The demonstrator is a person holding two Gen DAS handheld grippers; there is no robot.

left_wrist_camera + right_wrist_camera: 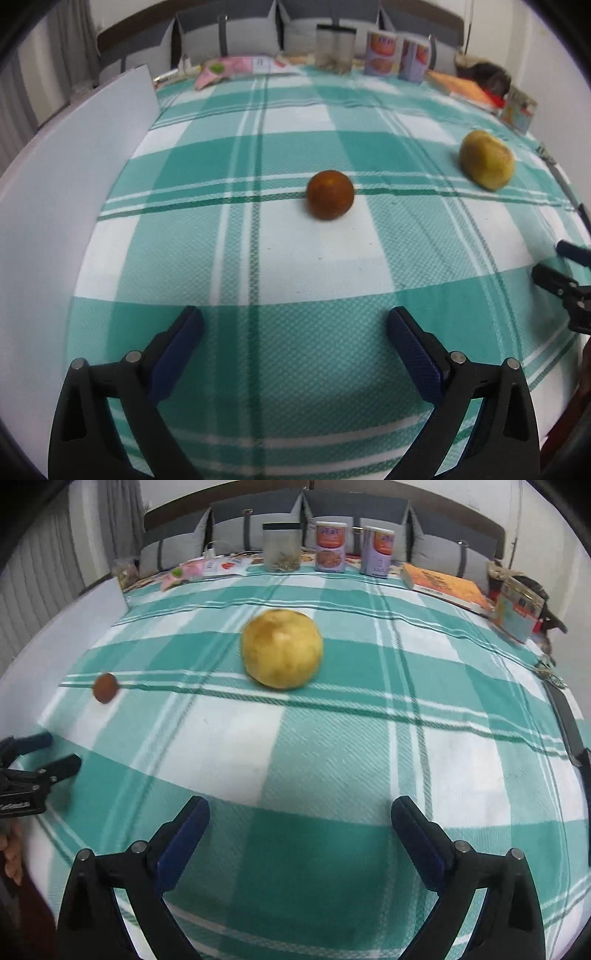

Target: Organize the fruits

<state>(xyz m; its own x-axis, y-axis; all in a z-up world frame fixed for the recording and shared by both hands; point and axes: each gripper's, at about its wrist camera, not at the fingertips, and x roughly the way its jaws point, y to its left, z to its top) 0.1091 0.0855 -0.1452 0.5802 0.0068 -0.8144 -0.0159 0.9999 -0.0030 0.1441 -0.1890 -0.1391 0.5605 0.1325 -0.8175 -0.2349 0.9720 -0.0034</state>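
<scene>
The tablecloth (pixel 295 258) is woven cloth, matt, with a visible textured weave. The orange fruit (pixel 330 194) has a dull, finely pitted skin. The yellow fruit (pixel 282 648) is matt and blotchy. The white board (pixel 74 177) is smooth and matt.

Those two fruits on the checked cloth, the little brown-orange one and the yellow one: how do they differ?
The orange fruit is small, round and dark reddish-orange; the yellow fruit is clearly bigger, pale yellow-green and lumpier. The orange fruit lies ahead of the left tool, the yellow fruit ahead of the right tool. Both rest loose on the checked cloth, apart from each other, and neither is touched by a tool.
</scene>
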